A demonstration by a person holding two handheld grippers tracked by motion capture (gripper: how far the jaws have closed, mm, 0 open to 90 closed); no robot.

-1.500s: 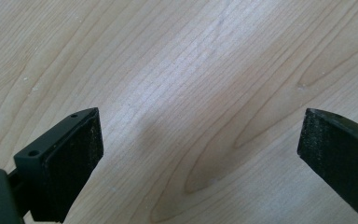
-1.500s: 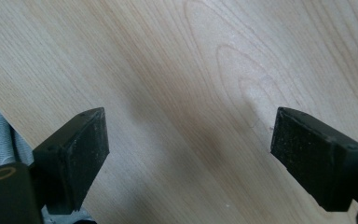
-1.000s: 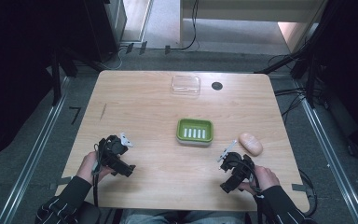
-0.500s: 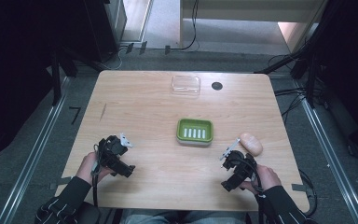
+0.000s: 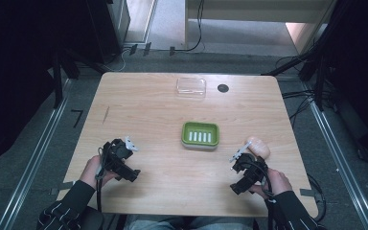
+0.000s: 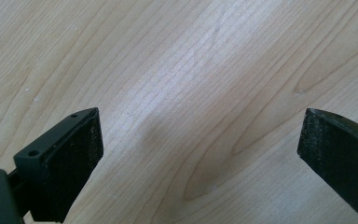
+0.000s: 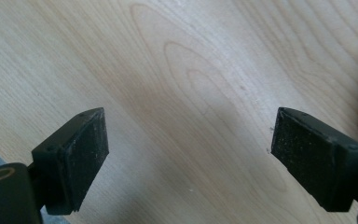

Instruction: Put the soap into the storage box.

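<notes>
High view: both grippers low over table (image 5: 148,105), left gripper (image 5: 130,158) and right gripper (image 5: 242,160) fingers wide apart, empty.

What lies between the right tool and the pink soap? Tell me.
Nothing: in the high view the right tool sits just short of the pink soap, with bare wooden table between. In the right gripper view its open jaws frame bare wood.
</notes>
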